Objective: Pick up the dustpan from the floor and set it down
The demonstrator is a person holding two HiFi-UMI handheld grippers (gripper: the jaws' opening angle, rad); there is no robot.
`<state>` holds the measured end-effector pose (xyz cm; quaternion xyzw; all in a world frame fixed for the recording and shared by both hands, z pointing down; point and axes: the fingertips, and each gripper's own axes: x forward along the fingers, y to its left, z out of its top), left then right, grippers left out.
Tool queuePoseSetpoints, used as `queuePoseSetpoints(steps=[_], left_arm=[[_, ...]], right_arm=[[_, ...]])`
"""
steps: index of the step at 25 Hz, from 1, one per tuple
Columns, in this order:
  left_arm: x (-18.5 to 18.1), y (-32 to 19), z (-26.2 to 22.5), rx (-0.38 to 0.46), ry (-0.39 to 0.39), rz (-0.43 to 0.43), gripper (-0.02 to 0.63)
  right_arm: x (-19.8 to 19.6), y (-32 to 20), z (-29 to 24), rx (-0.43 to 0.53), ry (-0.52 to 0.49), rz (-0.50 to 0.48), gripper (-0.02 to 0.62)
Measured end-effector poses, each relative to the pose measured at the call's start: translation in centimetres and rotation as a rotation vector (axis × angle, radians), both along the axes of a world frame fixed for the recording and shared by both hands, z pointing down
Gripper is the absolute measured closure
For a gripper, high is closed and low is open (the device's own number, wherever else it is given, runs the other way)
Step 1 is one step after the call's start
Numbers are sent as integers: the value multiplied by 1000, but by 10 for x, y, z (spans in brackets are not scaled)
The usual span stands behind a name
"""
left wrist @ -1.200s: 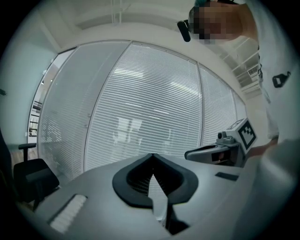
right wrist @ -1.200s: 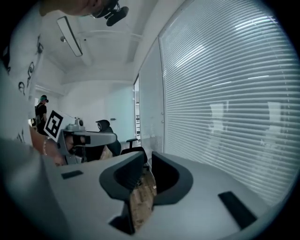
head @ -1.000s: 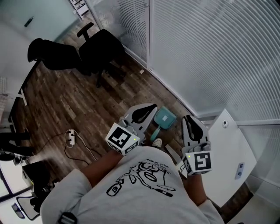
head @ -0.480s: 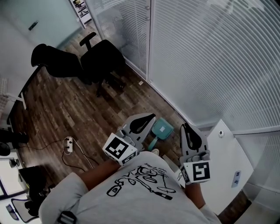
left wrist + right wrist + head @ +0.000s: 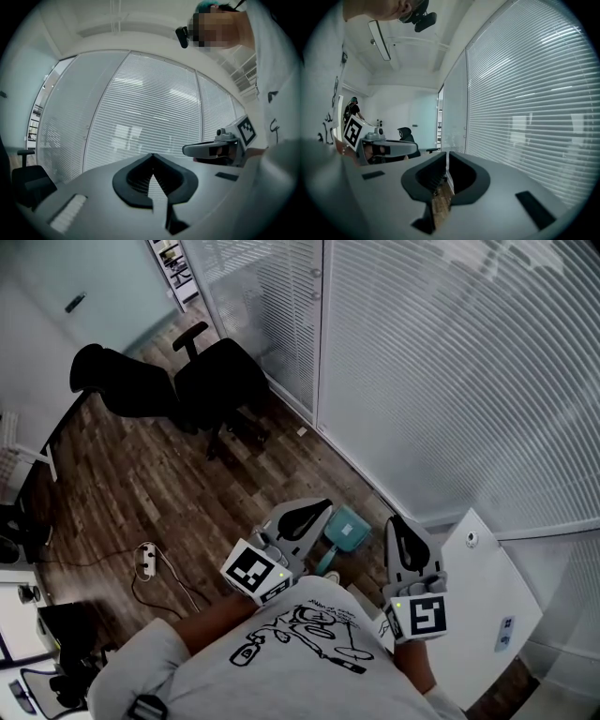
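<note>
The teal dustpan [image 5: 345,532] lies on the wooden floor beside the blind-covered glass wall, its handle pointing toward the person's feet. Both grippers are held level above it at about waist height, apart from it. My left gripper [image 5: 322,506] is shut, its tips meeting with nothing between them [image 5: 152,155]. My right gripper [image 5: 395,520] hovers to the dustpan's right; its jaws have just closed and hold nothing [image 5: 446,154]. Each gripper shows in the other's view: the right gripper [image 5: 206,149] and the left gripper [image 5: 389,149].
Two black office chairs [image 5: 220,371] [image 5: 117,381] stand on the far floor. A white board or tabletop [image 5: 483,601] sits right of the right gripper. A power strip with a cable [image 5: 146,560] lies at the left. The glass wall [image 5: 450,381] bounds the right side.
Both grippers and the head camera have risen slightly, so the floor looks a bit farther away. The dustpan has stayed on the floor.
</note>
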<state>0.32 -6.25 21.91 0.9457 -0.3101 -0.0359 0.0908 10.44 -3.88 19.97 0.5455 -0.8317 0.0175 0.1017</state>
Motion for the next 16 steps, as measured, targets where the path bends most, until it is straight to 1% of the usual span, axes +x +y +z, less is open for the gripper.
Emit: queuePoseSetpoints(steps=[6,12,16], left_arm=[[3,-4,-2,13,-7,3,604],[3,-5,-2,17,4,0,604],[4,-4,4,18,-9,4,604]], right_arm=[[0,-6,0,-2,-10,5,578],[0,-6,2,10,-2,9,578],[1,-4,4,7,-1,8,578]])
